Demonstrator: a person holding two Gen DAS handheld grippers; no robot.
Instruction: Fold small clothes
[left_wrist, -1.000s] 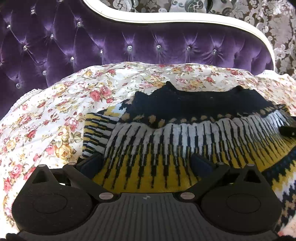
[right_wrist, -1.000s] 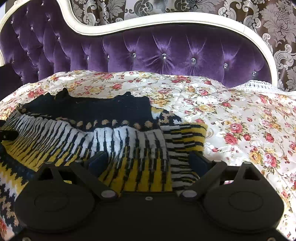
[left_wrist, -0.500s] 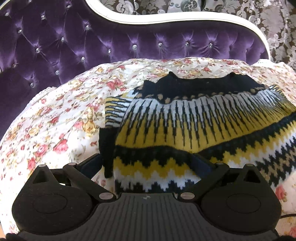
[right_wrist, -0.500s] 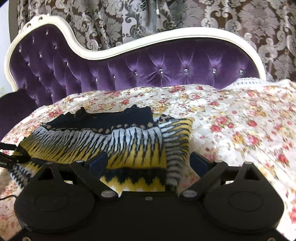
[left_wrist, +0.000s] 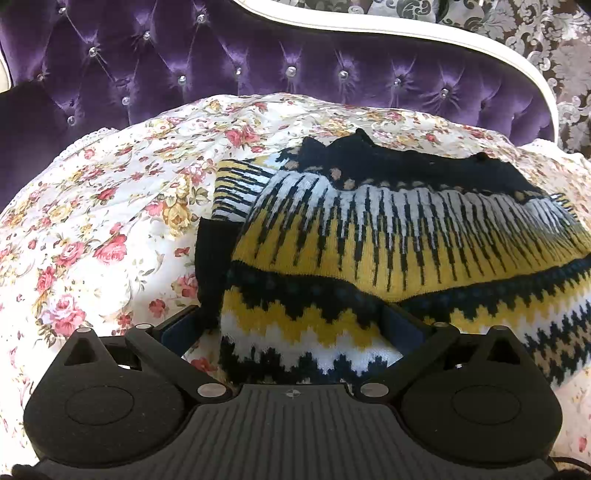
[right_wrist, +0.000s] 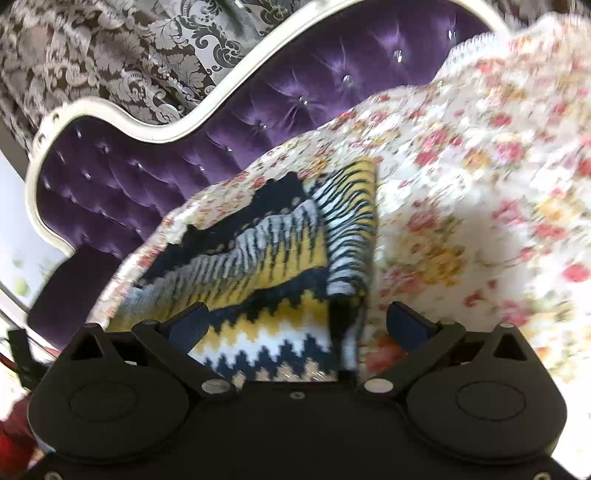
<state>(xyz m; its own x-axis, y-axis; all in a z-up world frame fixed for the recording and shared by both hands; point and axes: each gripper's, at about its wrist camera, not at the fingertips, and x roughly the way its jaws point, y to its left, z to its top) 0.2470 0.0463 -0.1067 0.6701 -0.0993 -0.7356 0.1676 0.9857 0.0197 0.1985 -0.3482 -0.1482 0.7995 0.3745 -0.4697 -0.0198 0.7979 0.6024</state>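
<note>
The right gripper (right_wrist: 295, 325) has its jaws spread wide and opening further; the sweater's (right_wrist: 266, 280) near corner lies between the blue pads (right_wrist: 406, 325), but neither pad presses on it, so nothing is held. Its view is tilted and blurred.

The left gripper (left_wrist: 291, 325) is also spread wide. The sweater (left_wrist: 388, 251) hem sits between its fingers (left_wrist: 181, 328); the right finger lies against or under the knit edge, and I cannot tell whether it touches. No cloth is pinched.

Around them, a floral bedspread (left_wrist: 92, 229) covers the bed, and a purple tufted headboard (left_wrist: 258, 55) with a white frame stands behind it. Patterned curtains (right_wrist: 122, 48) hang beyond. Nothing lies on the sweater.

The sweater rests flat on the bedspread, near the headboard, its black neck end farthest from both grippers. It is knitted in black, white and yellow, with long stripes above and zigzag bands near the hem. Each striped sleeve is folded along its side edge, one sleeve (left_wrist: 236, 184) at the left and the other sleeve (right_wrist: 351, 229) at the right.
</note>
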